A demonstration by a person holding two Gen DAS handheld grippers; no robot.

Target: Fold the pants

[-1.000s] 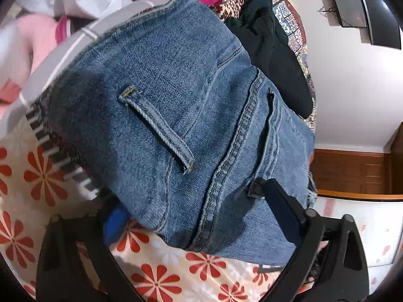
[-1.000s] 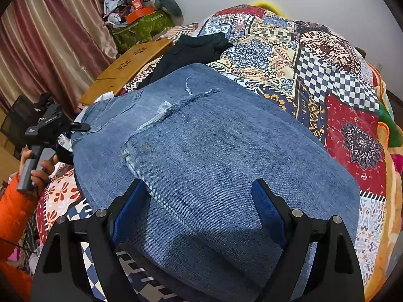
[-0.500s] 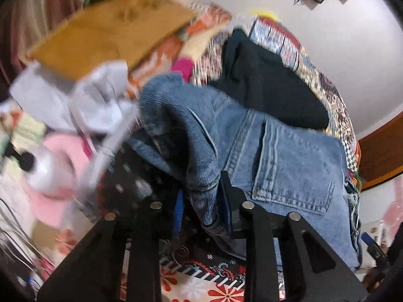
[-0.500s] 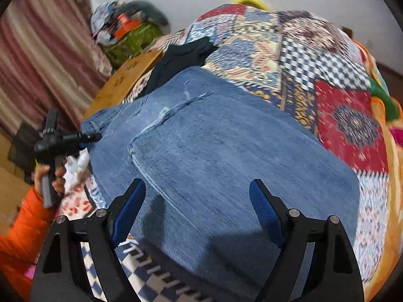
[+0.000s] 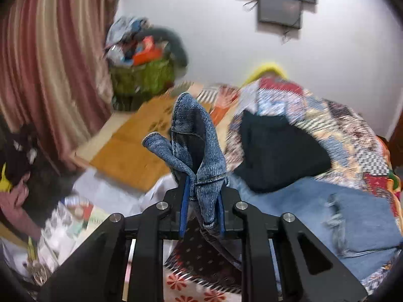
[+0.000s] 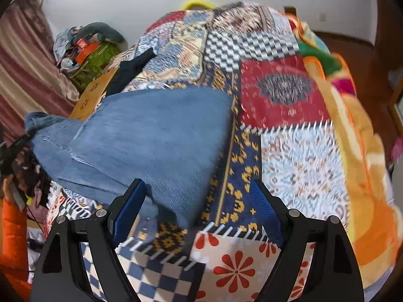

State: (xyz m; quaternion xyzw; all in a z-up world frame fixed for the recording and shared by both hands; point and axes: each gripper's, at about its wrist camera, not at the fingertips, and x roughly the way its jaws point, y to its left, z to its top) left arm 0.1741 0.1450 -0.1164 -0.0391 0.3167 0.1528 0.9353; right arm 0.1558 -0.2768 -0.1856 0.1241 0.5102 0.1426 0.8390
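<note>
material: the jeans point(image 6: 151, 138) are judged to be heavy, soft denim with thick seams; sagging under their own weight is to be expected, slipping is not.
location: the jeans are spread on the patchwork quilt point(image 6: 302, 151) of the bed, with one end lifted clear at the bed's edge.
left gripper point(image 5: 201, 214): clenched on a bunched denim edge, which stands up between the blue pads point(image 5: 183, 209).
right gripper point(image 6: 196, 209): released, jaws wide apart, held over the near corner of the denim; nothing is gripped.
hold points: hems, seams and waistband are judged the firmest places to be taken.
left wrist view: the pinched fold and a black garment point(image 5: 277, 151) are shown.
right wrist view: the flat denim panel is shown in full.
</note>
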